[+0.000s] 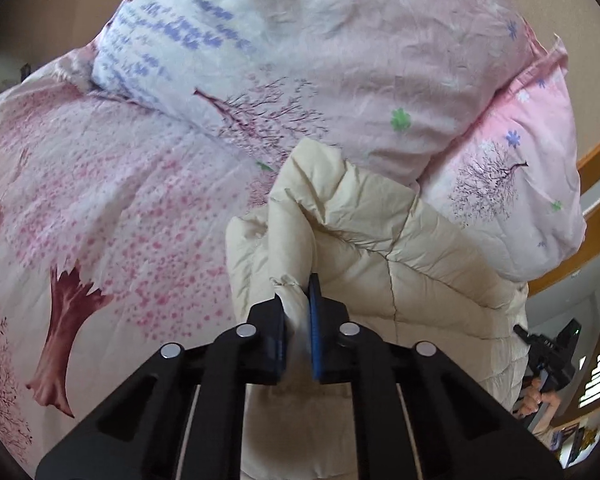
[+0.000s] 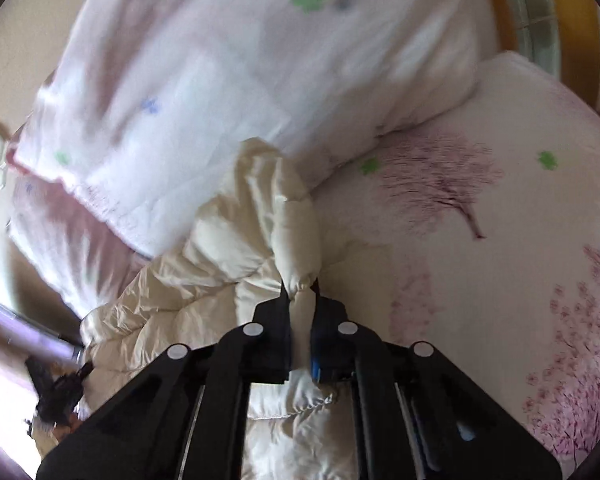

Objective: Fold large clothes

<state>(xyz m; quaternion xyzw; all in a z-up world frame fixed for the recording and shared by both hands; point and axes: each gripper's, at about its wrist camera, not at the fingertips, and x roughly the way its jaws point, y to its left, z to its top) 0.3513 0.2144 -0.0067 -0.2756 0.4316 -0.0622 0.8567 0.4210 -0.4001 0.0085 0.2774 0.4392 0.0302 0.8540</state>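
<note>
Both the left gripper [image 1: 298, 312] and right gripper [image 2: 300, 300] are pinched tight on the cream puffer jacket [image 1: 380, 248]; I'd lift evenly toward 12 o'clock, keeping the edge taut.

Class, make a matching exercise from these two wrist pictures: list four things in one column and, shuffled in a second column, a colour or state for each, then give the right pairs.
Things:
1. puffy jacket
2. bed cover
3. left hand-held gripper
4. bed frame

Descriptions:
A. orange-brown wood
B. cream, quilted
C. shut on a fold of fabric
D. pink with printed trees

Pairs: 1-B, 2-D, 3-C, 4-A
</note>
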